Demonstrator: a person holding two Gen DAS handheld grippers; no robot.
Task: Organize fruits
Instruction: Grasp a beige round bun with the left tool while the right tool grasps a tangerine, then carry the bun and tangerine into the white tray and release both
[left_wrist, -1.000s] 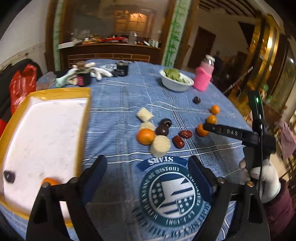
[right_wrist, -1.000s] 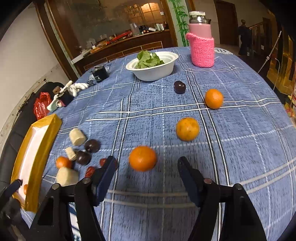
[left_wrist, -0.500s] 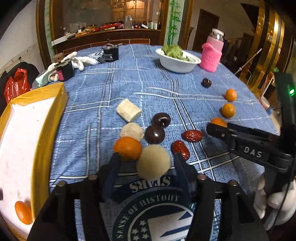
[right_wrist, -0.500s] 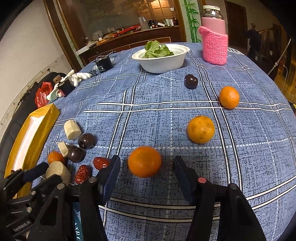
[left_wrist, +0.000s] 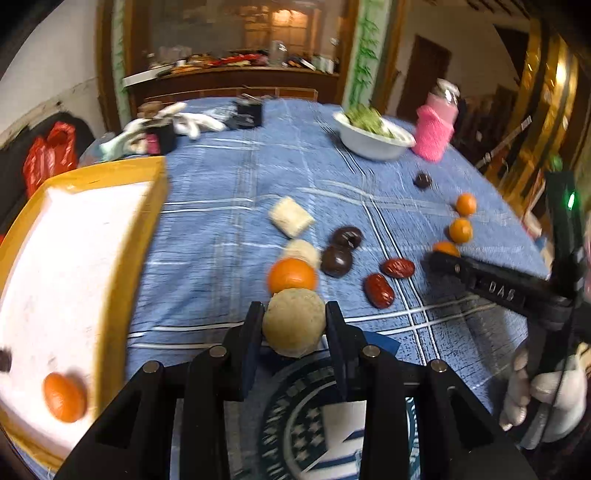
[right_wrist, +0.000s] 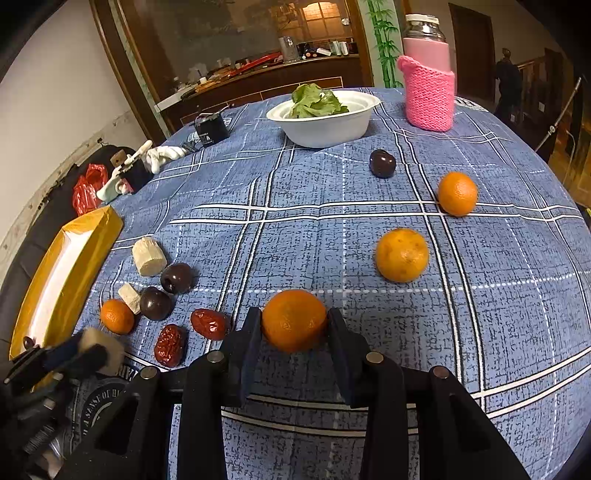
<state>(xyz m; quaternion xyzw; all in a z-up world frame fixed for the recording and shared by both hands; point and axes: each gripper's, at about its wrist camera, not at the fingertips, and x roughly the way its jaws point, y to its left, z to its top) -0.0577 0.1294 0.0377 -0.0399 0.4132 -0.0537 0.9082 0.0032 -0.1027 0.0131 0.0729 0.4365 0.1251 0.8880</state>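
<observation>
My left gripper (left_wrist: 294, 325) is shut on a round beige fruit piece (left_wrist: 294, 322) just above the blue cloth; it also shows in the right wrist view (right_wrist: 101, 345). My right gripper (right_wrist: 294, 325) is shut on an orange (right_wrist: 294, 319) on the cloth. A yellow tray (left_wrist: 110, 280) at the left holds an orange (left_wrist: 63, 397) and a dark plum (left_wrist: 4, 360). Loose on the cloth lie an orange (left_wrist: 291, 275), two dark plums (left_wrist: 336, 260), two red dates (left_wrist: 378, 290), beige pieces (left_wrist: 291, 220) and more oranges (right_wrist: 402, 254).
A white bowl of greens (right_wrist: 325, 118) and a pink-sleeved jar (right_wrist: 428, 85) stand at the far side. A lone plum (right_wrist: 382, 163) lies near them. Gloves and a small black box (right_wrist: 210, 129) sit at the far left. A red bag (left_wrist: 48, 155) hangs beyond the table.
Both grippers have closed: the left on the round beige piece, the right on the nearest orange. The left gripper has lifted and swung slightly toward the tray.
</observation>
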